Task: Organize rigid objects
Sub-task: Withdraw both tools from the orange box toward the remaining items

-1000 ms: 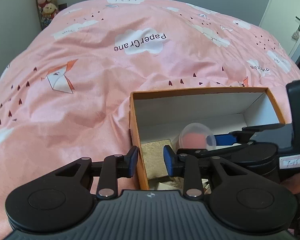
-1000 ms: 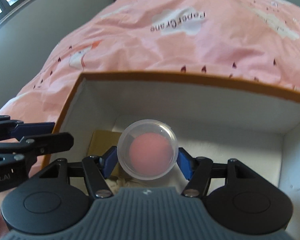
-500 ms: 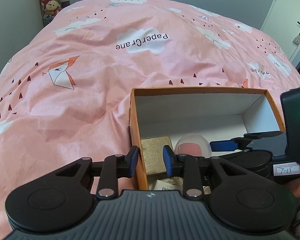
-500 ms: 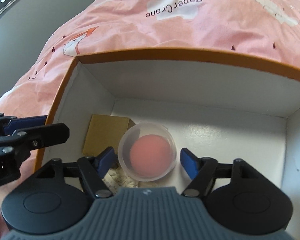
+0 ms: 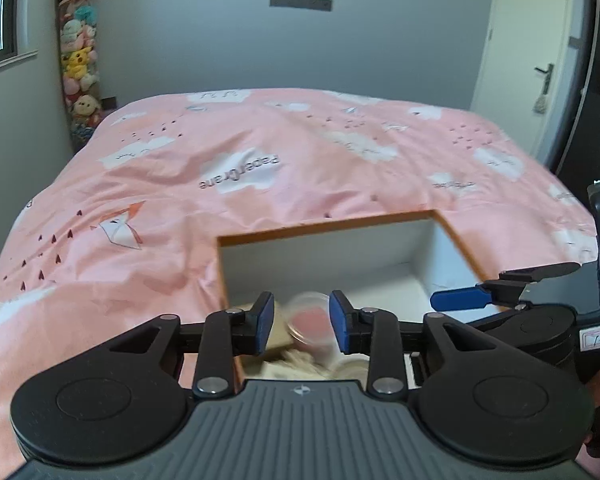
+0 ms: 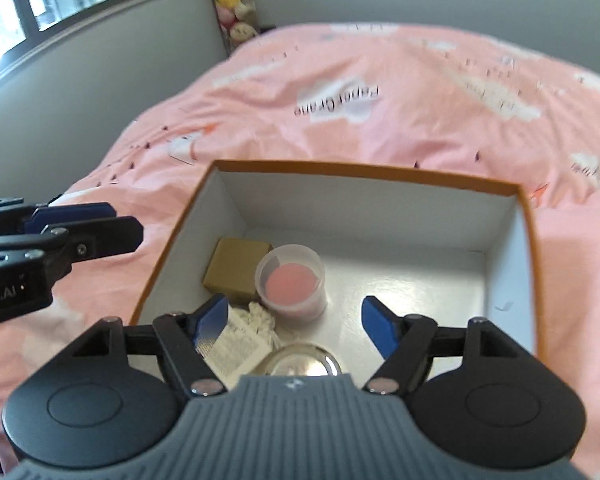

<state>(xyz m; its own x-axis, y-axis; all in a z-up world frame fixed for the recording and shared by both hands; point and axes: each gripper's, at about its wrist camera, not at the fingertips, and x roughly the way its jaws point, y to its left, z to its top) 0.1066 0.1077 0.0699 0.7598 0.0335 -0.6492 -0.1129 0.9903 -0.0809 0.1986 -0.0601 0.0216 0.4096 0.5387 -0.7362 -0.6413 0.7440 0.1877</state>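
Looking down from the right wrist, the box [image 6: 364, 172] shows its whole white floor, which the left wrist view, lower and blurred, mostly hides behind its own fingers. Only the right view shows the glass dome [image 6: 306, 360] at the near wall, the white cord with its paper tag [image 6: 240, 344] and the full brown block [image 6: 238, 270]. Only the left view shows the door [image 5: 540, 80] and the plush toys [image 5: 78, 52] stacked in the far corner.

The cup [image 6: 292, 282] is clear plastic with a pink disc in its bottom. It stands upright on the box floor, mouth up, its axis vertical, touching or just beside the block, left of centre. In the left view it is a pink smear [image 5: 310, 320] seen between the pads.

The right gripper [image 6: 294, 320] stands wide, pads clear of the cup, nothing held. The left gripper [image 5: 302, 320] is narrower and opening, hovering above the box's near left part with nothing between its pads. The box sits on a pink bedspread [image 5: 260, 168].
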